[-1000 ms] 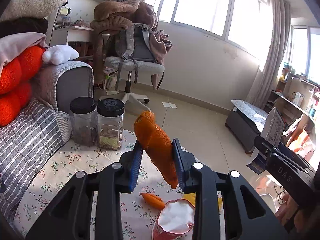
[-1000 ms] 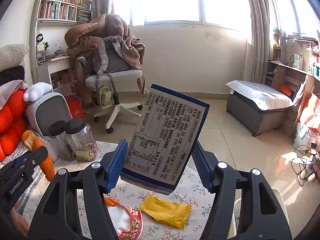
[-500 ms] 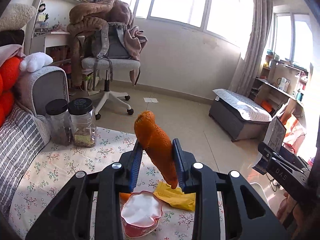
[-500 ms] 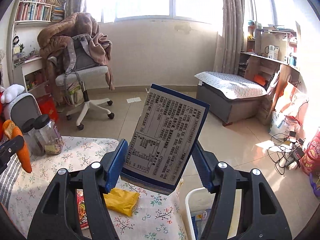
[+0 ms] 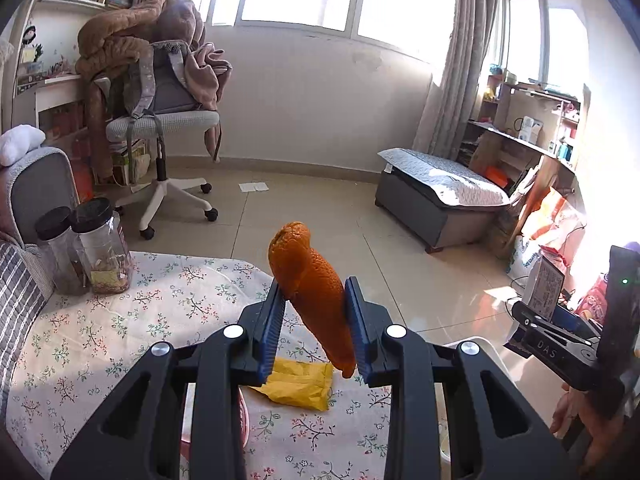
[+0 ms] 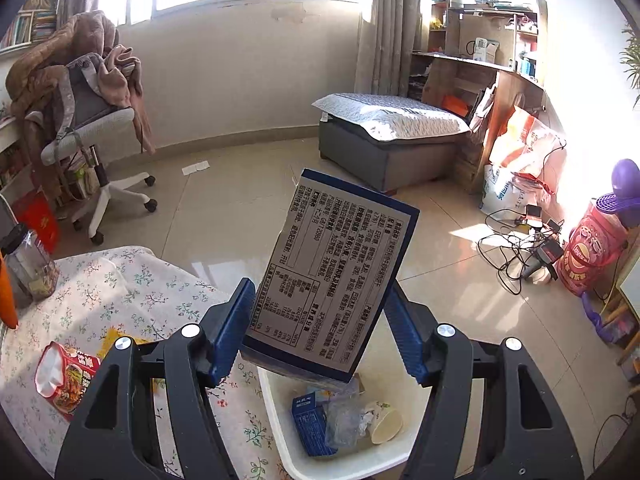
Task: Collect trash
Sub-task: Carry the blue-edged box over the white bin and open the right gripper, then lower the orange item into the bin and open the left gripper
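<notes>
Both views have swung off the sofa side toward the white bin [image 6: 276, 408], which now sits right under the box [image 6: 332, 276] in your right gripper [image 6: 324, 328]. That gripper is clamped on the box's two side edges, box upright with the label facing the camera. Your left gripper [image 5: 314, 320] is pinching the orange peel [image 5: 310, 292], jaws nearly together, and is over the table edge, short of the bin.

Bin already holds a blue carton, crumpled plastic and a paper cup, so there's room.

To do the drop well, I'd say:
- Centre the box over the bin's opening, not its table-side rim, before you spread the jaws.
- Tip it flat first; upright it could catch the rim and topple out.
- Then bring the peel over the bin too.

Yellow wrapper [image 5: 298, 384] and red snack bag [image 6: 64, 376] are on the table beside the bin, not yet collected.
</notes>
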A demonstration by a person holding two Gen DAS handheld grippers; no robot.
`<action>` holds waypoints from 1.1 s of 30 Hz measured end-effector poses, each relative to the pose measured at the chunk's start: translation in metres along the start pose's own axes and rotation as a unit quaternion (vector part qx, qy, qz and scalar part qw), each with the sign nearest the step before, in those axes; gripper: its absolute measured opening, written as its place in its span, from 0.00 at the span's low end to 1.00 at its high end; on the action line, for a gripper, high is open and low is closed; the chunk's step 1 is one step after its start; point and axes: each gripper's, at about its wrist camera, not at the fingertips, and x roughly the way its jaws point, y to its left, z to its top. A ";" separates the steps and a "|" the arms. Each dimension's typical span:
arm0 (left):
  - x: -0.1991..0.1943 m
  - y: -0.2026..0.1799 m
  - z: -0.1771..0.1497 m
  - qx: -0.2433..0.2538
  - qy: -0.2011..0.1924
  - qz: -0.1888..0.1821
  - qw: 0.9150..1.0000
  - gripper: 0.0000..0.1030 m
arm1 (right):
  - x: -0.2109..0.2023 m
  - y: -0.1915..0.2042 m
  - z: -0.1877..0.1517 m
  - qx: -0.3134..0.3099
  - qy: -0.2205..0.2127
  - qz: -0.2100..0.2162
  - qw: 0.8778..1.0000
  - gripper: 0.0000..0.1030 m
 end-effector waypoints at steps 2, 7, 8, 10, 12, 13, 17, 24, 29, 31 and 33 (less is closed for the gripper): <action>0.005 -0.012 -0.001 0.005 0.007 -0.009 1.000 0.30 | 0.003 -0.011 -0.003 0.005 0.009 -0.009 1.000 0.61; 0.019 -0.050 -0.005 0.027 0.022 -0.036 0.999 0.30 | 0.016 -0.036 -0.016 0.005 0.049 -0.024 0.998 0.72; 0.022 -0.058 -0.006 0.031 0.025 -0.042 0.998 0.30 | 0.016 -0.043 -0.018 0.010 0.050 -0.026 0.998 0.74; 0.029 -0.075 -0.009 0.040 0.035 -0.056 0.997 0.30 | 0.012 -0.055 -0.018 0.025 0.043 -0.035 0.998 0.85; 0.036 -0.091 -0.012 0.048 0.047 -0.068 0.995 0.30 | 0.009 -0.069 -0.017 0.046 0.036 -0.041 0.997 0.88; 0.040 -0.099 -0.013 0.051 0.053 -0.075 0.994 0.30 | 0.007 -0.076 -0.017 0.056 0.035 -0.043 0.997 0.88; 0.054 -0.131 -0.021 0.065 0.082 -0.104 0.989 0.30 | 0.006 -0.102 -0.018 0.092 0.033 -0.063 0.993 0.90; 0.074 -0.184 -0.031 0.084 0.120 -0.148 0.978 0.31 | 0.008 -0.152 -0.022 0.176 0.036 -0.108 0.978 0.92; 0.086 -0.213 -0.040 0.094 0.145 -0.173 0.970 0.31 | 0.014 -0.177 -0.029 0.214 0.052 -0.122 0.968 0.92; 0.090 -0.223 -0.043 0.099 0.155 -0.180 0.966 0.31 | 0.014 -0.183 -0.031 0.220 0.052 -0.129 0.965 0.92; 0.093 -0.232 -0.045 0.100 0.167 -0.188 0.963 0.34 | 0.012 -0.186 -0.032 0.226 0.049 -0.134 0.964 0.92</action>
